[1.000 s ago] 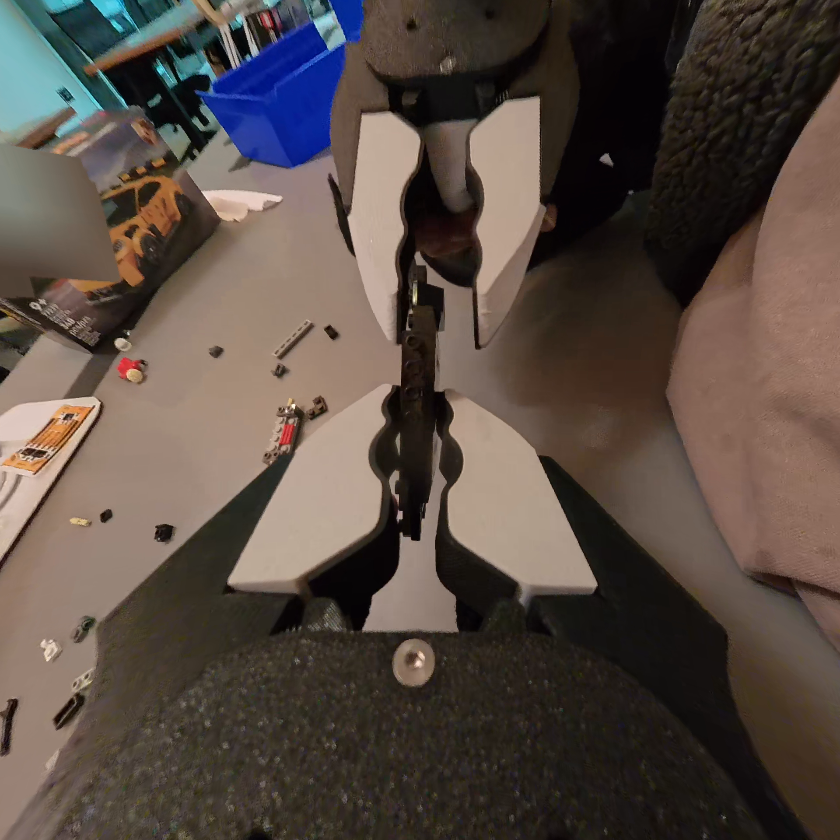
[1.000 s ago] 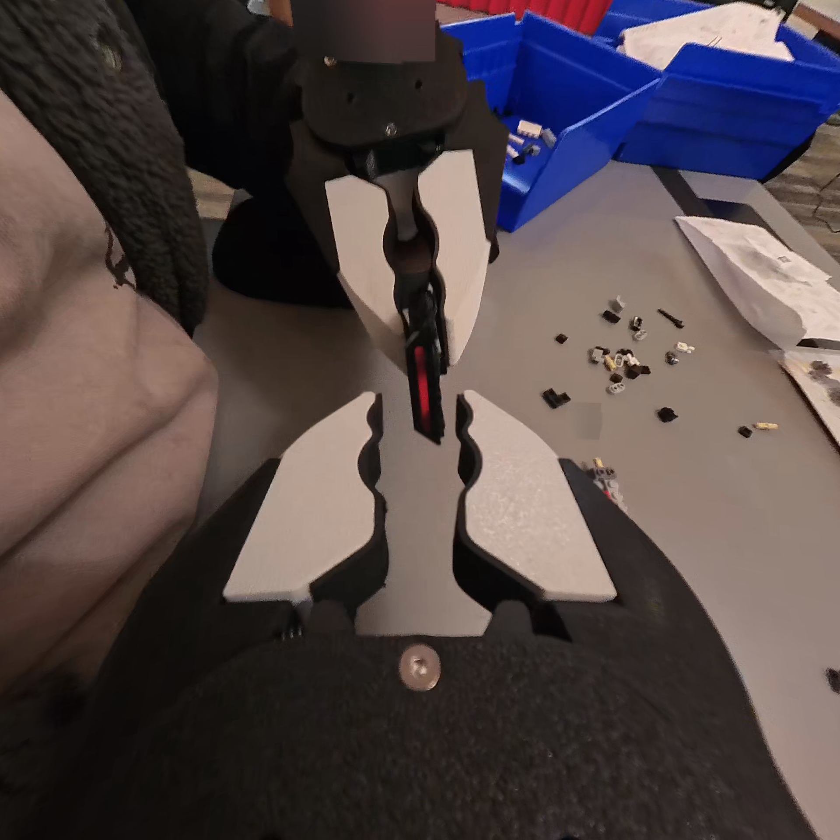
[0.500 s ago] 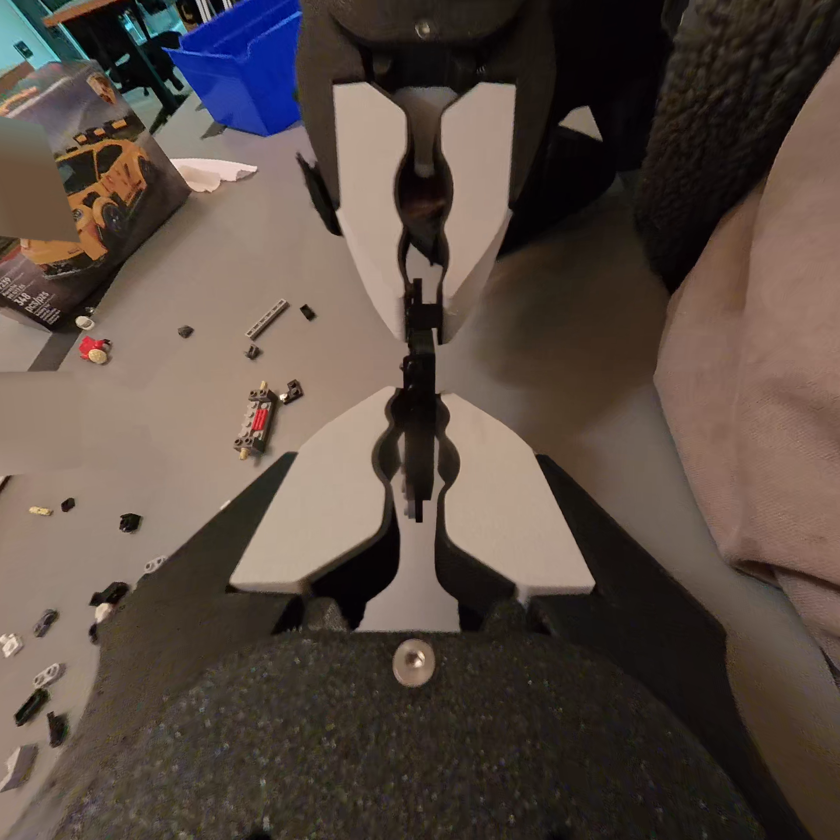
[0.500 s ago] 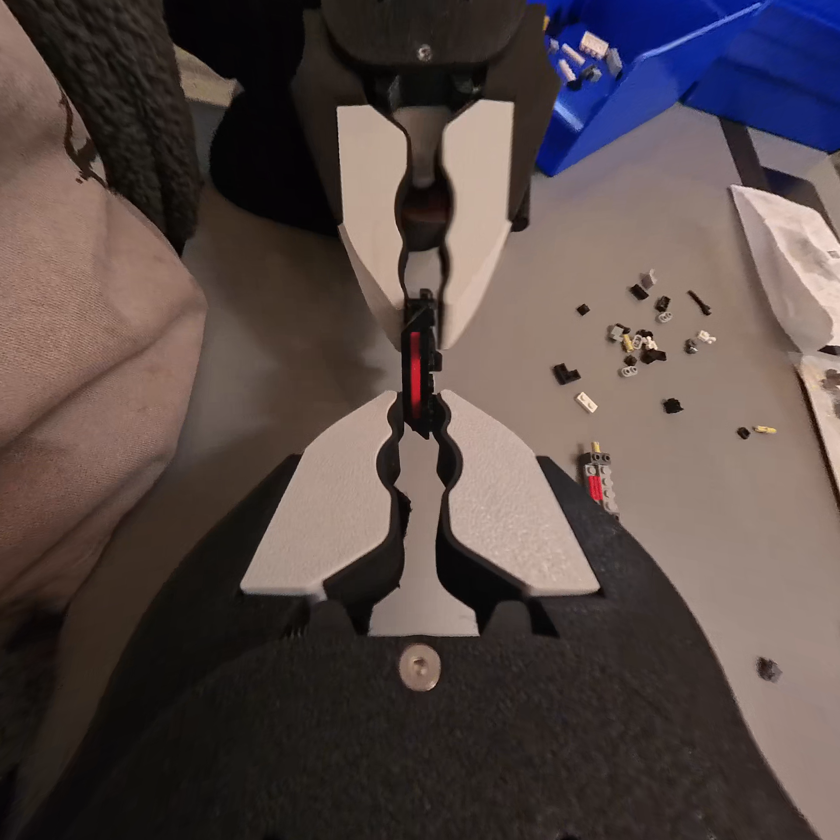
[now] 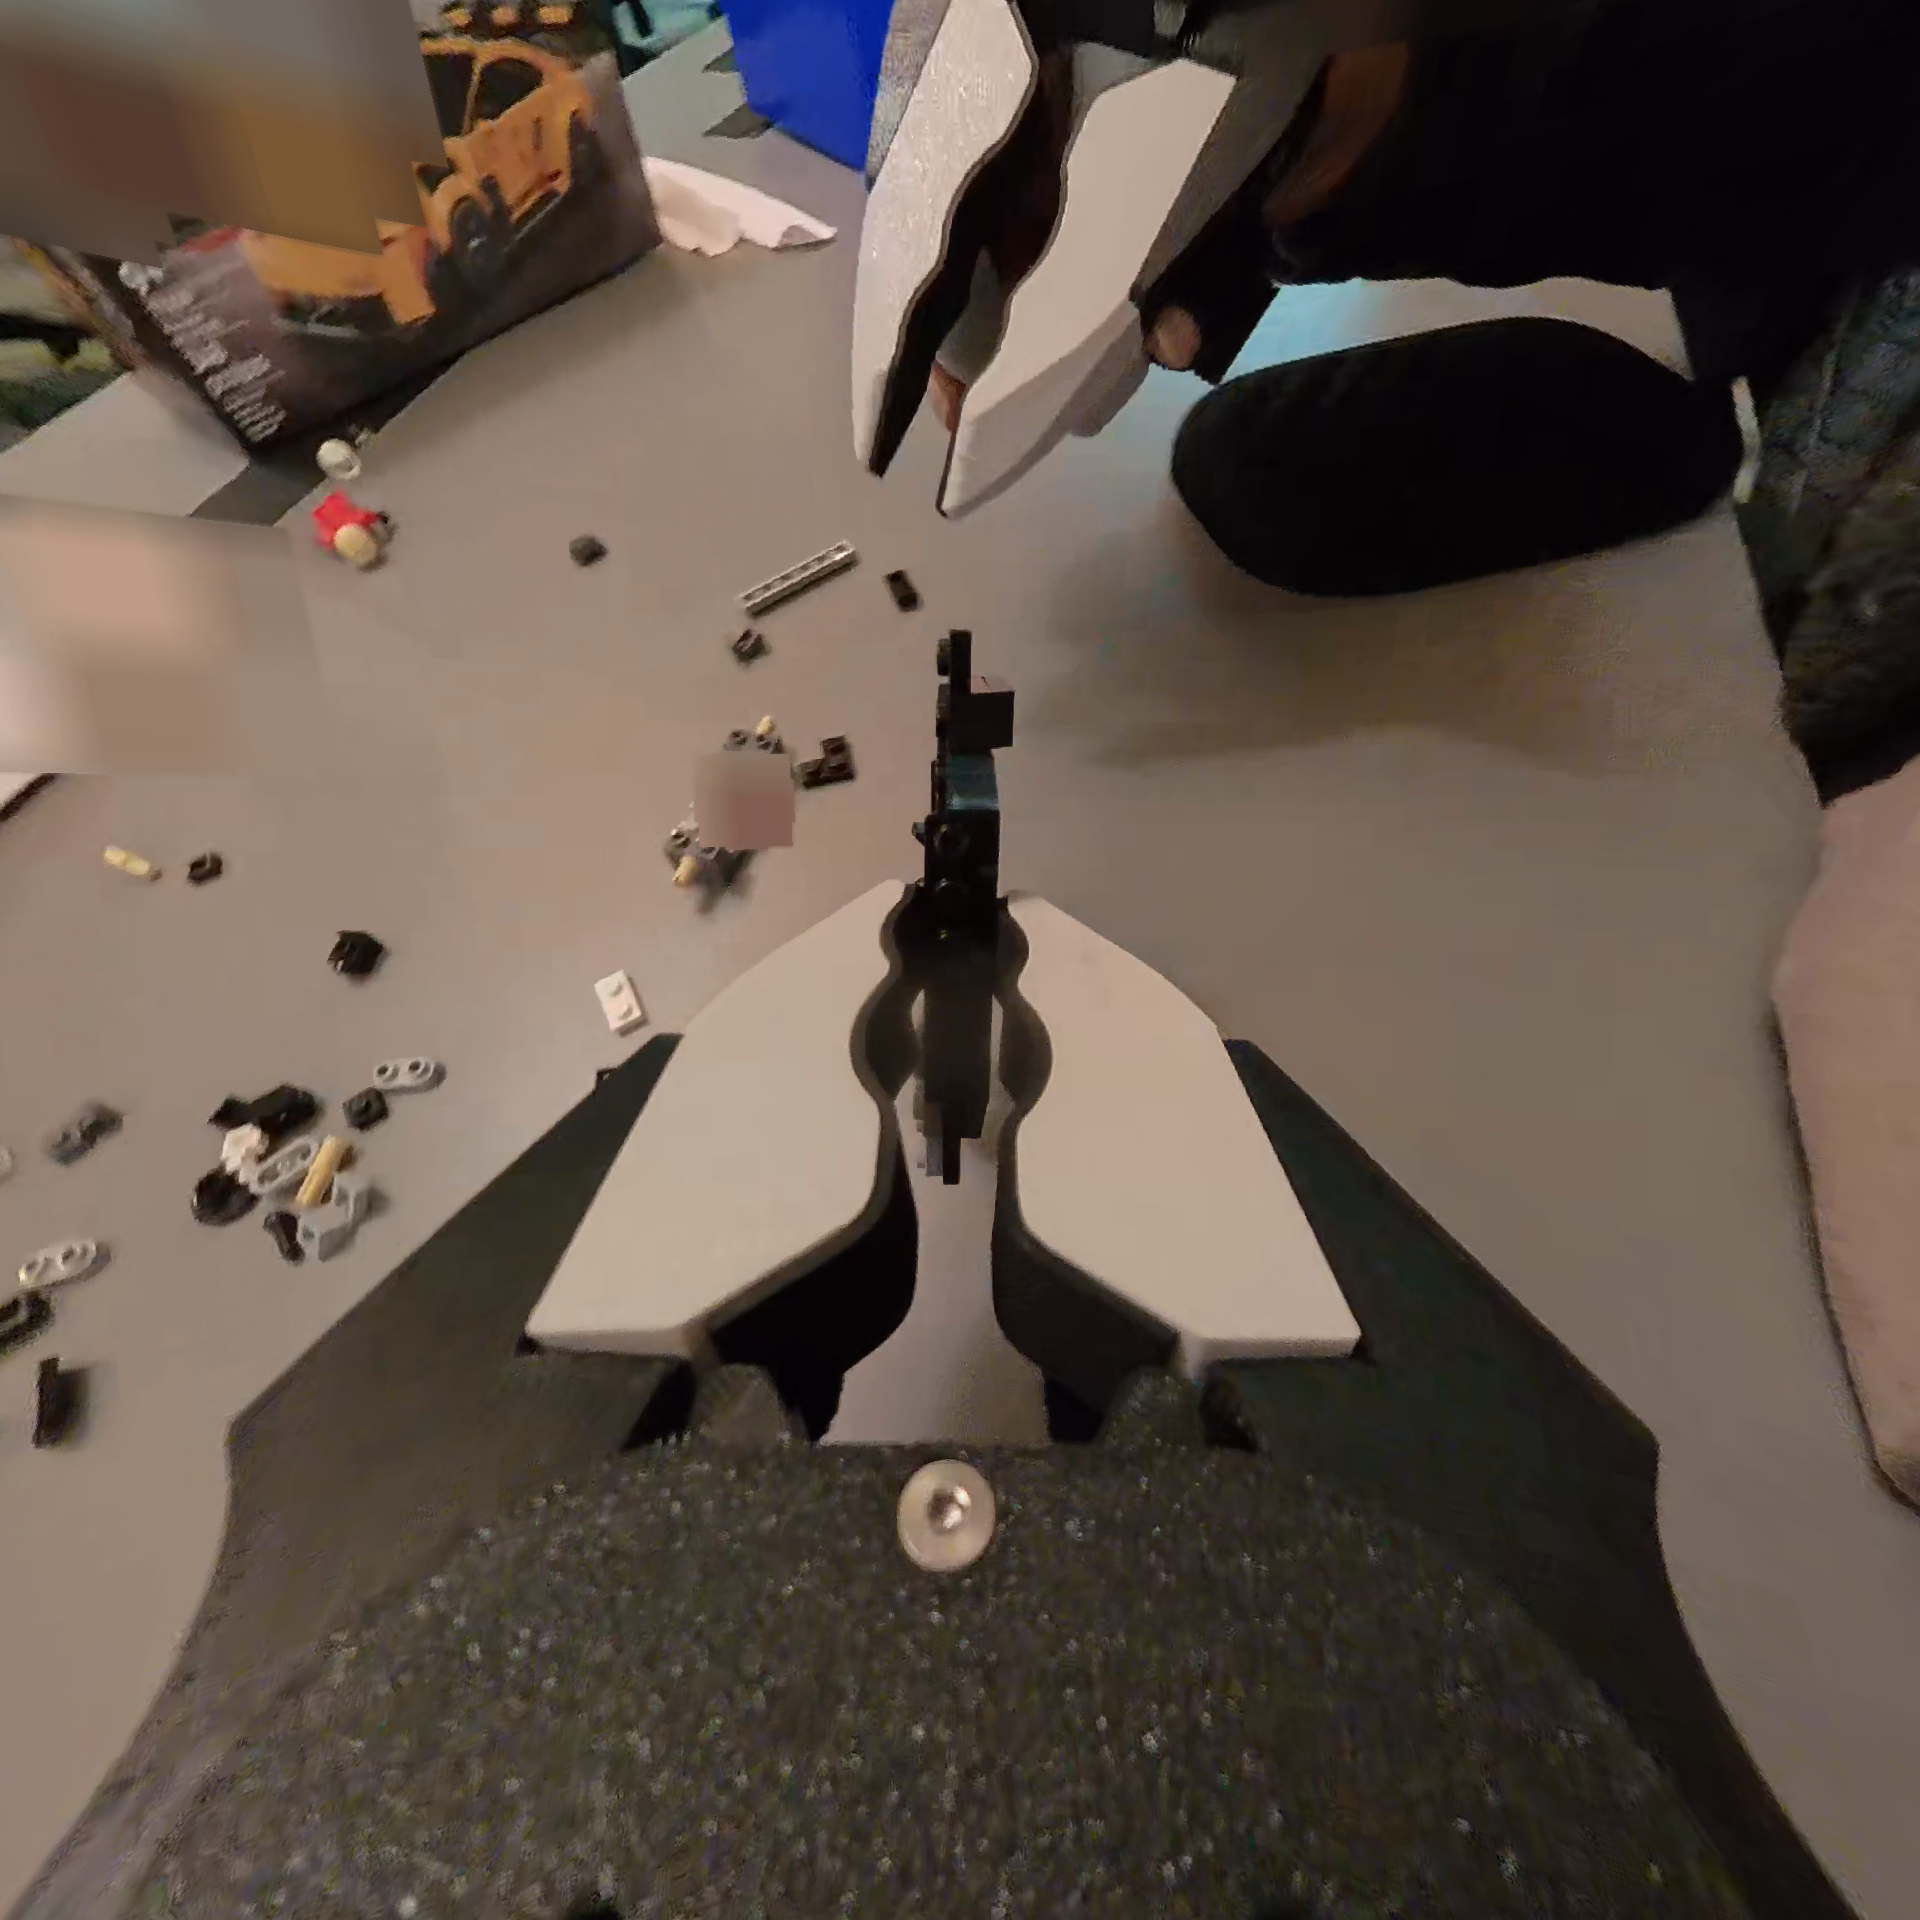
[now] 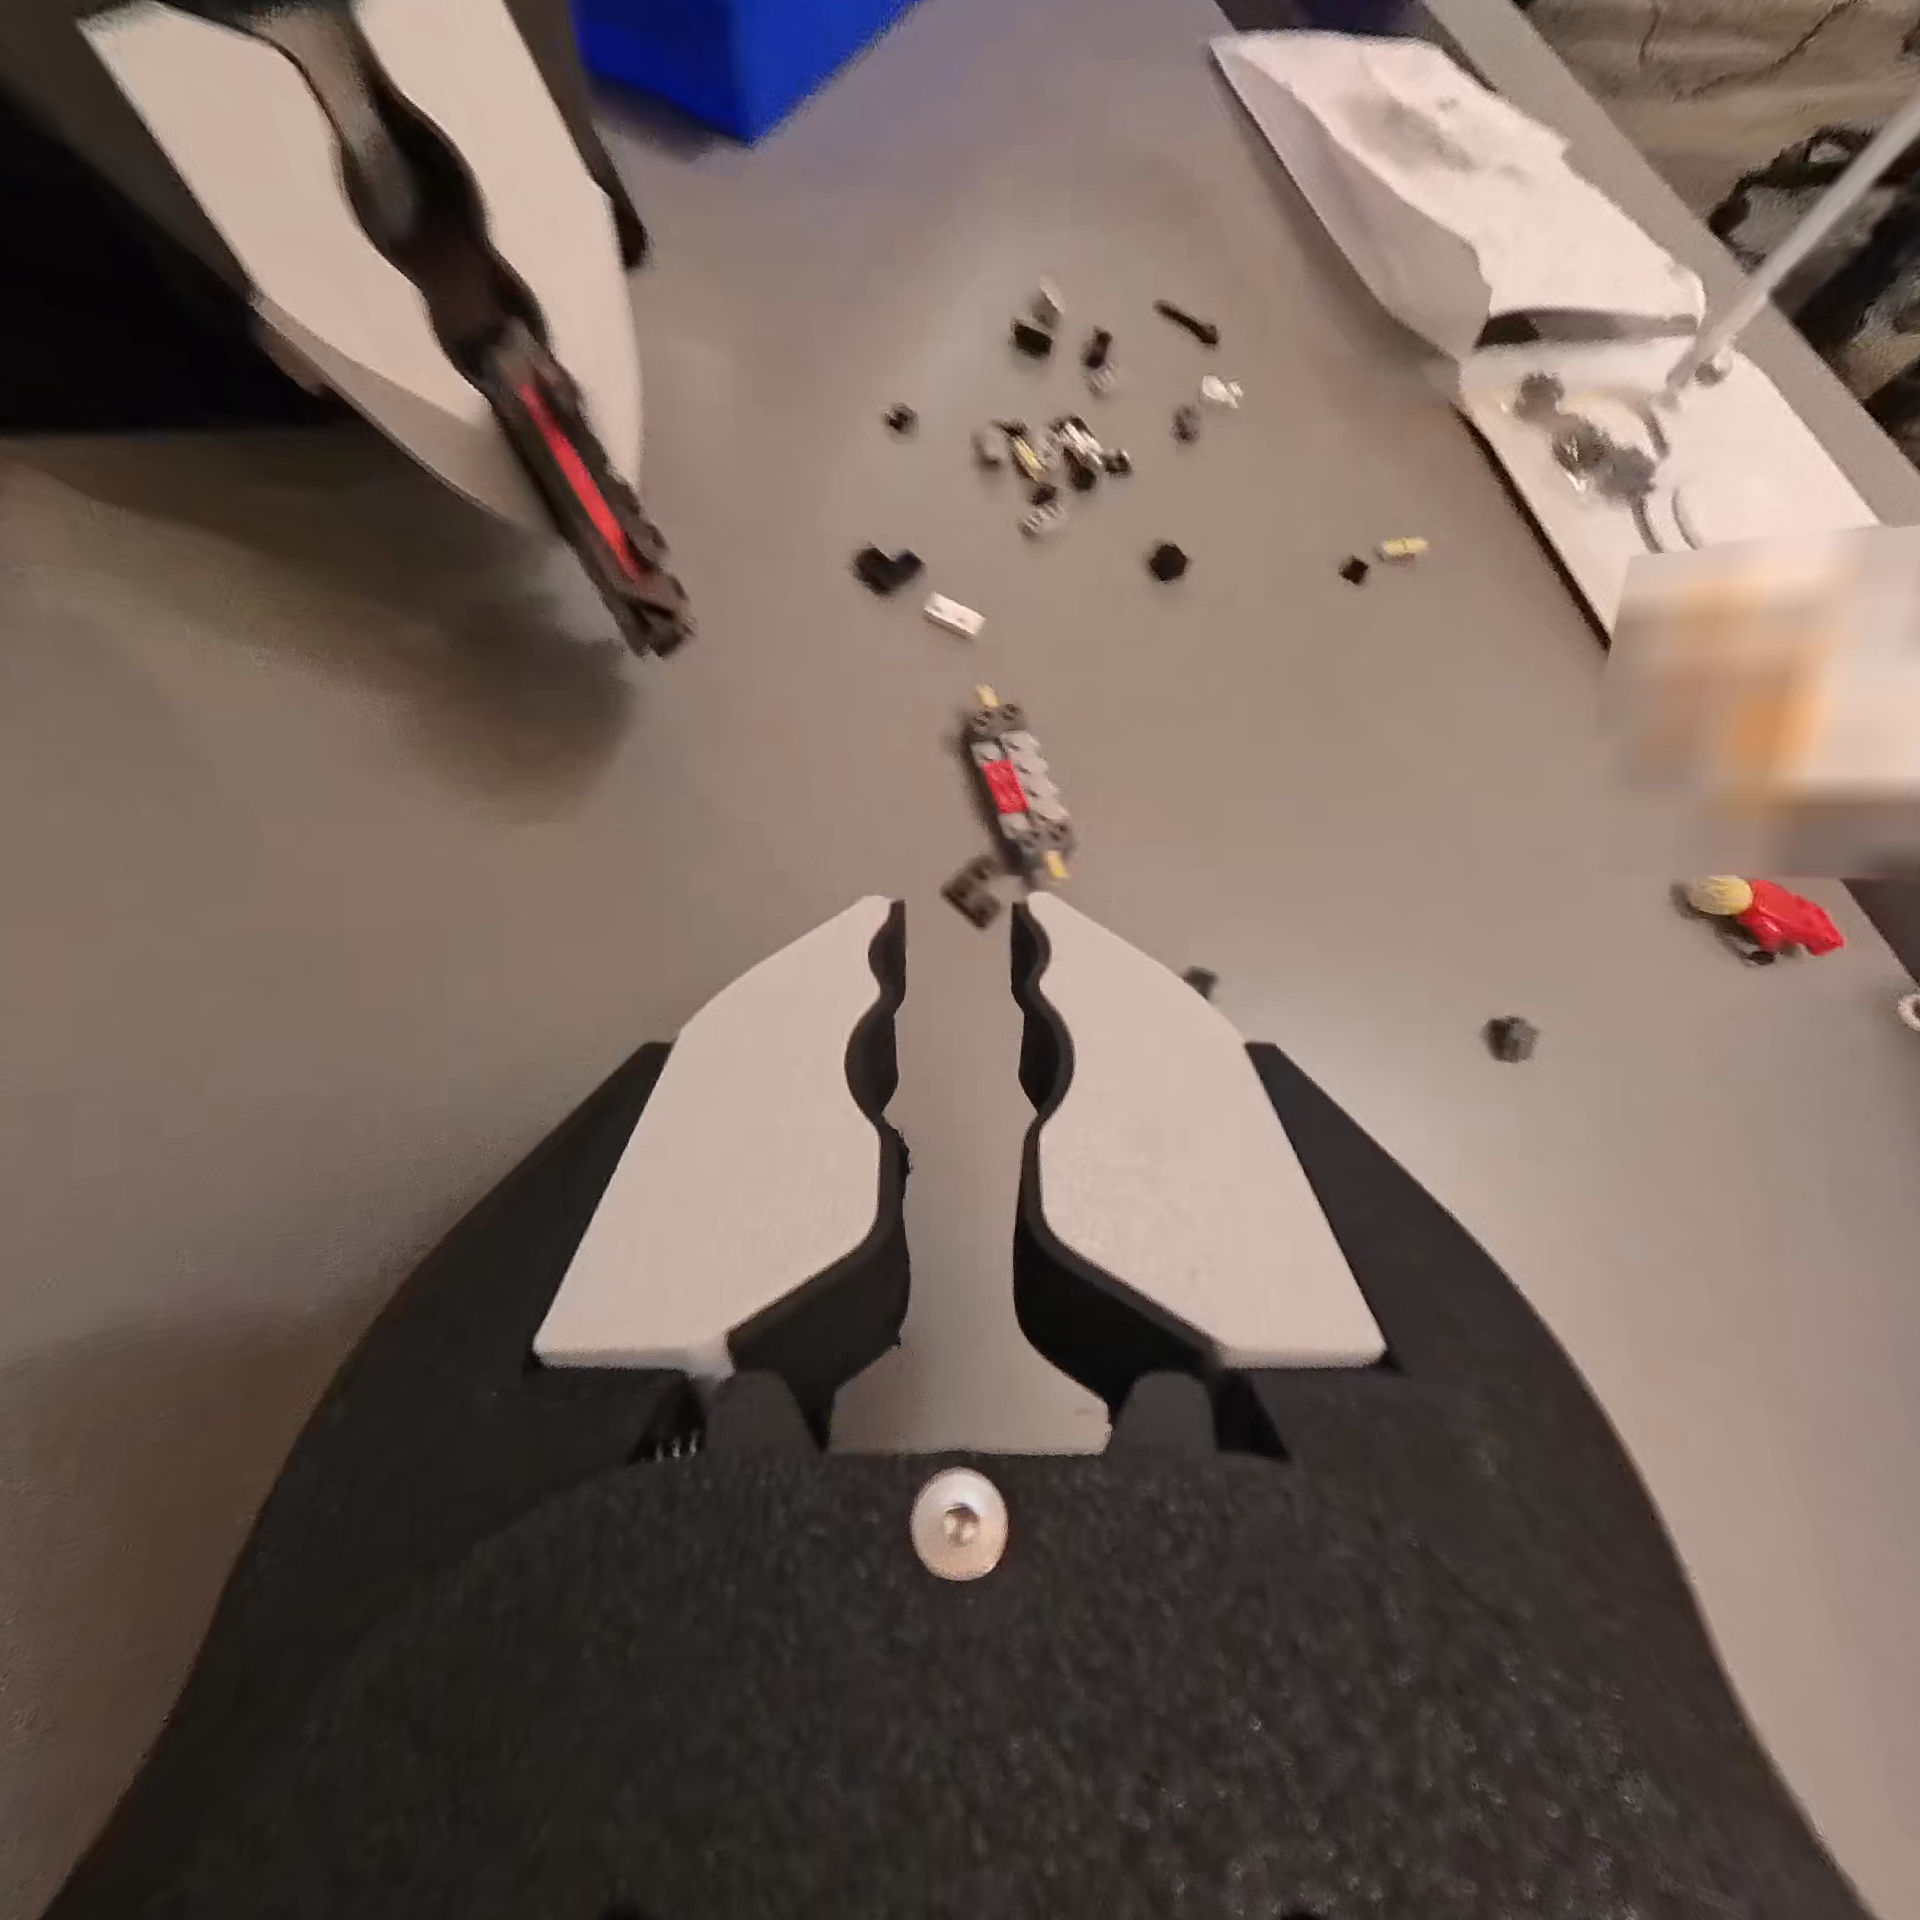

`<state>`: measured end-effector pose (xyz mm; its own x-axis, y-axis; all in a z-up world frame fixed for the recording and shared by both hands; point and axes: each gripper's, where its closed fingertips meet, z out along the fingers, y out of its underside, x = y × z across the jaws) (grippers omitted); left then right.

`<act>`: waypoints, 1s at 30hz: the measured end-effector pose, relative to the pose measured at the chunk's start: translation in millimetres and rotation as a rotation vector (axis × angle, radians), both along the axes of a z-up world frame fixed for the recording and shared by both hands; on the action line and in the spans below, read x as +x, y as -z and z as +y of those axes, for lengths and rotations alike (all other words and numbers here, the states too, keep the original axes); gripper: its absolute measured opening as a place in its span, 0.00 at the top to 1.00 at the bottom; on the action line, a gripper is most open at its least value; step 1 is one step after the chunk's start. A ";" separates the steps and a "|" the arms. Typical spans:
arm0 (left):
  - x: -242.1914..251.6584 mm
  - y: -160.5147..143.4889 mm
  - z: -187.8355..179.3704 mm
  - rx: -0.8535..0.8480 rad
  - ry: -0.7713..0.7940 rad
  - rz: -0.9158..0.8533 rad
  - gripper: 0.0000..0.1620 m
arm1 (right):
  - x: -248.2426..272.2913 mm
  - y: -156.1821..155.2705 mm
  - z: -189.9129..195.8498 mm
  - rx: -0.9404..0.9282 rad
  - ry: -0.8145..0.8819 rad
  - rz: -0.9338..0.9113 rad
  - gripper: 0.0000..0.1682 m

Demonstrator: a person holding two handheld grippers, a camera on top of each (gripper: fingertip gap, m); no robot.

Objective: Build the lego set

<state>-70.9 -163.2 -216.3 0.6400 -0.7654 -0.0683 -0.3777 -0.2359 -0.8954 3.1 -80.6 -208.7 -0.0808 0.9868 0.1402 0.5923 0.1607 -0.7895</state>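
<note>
Fingers of your left hand-held gripper point(image 5: 951, 914) pinch the black lego assembly point(image 5: 961, 821) above the bench point(image 5: 1351, 831); your right hand-held gripper point(image 6: 954, 914) hangs empty, fingers parted, near loose pieces point(image 6: 1049, 447).

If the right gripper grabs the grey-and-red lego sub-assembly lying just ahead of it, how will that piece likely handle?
The grey-and-red sub-assembly looks small, so probably light. It lies flat on the table, so it is unlikely to roll. Being built of several bricks with tan pins sticking out, it may separate if squeezed by the open right gripper.
</note>
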 end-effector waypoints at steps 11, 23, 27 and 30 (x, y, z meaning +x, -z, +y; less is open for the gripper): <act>-39.2 14.0 20.3 0.011 -0.216 0.187 0.93 | -62.2 62.4 22.6 -0.082 -0.199 -0.283 0.89; -53.2 12.3 26.2 -0.003 -0.292 0.165 0.93 | -74.9 46.9 59.3 -0.002 -0.055 -0.290 0.79; -49.2 9.9 22.4 -0.157 -0.302 -0.005 0.93 | -81.3 67.1 77.7 -0.139 0.083 -0.349 0.74; -37.5 3.3 15.2 -0.405 -0.253 -0.317 0.93 | -90.0 71.7 83.1 -0.127 0.126 -0.356 0.87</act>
<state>-108.4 -148.0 -219.6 0.7483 -0.5108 0.4233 0.0073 -0.6317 -0.7752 -86.9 2.5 -280.5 0.0208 0.9998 0.0017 0.8414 -0.0166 -0.5402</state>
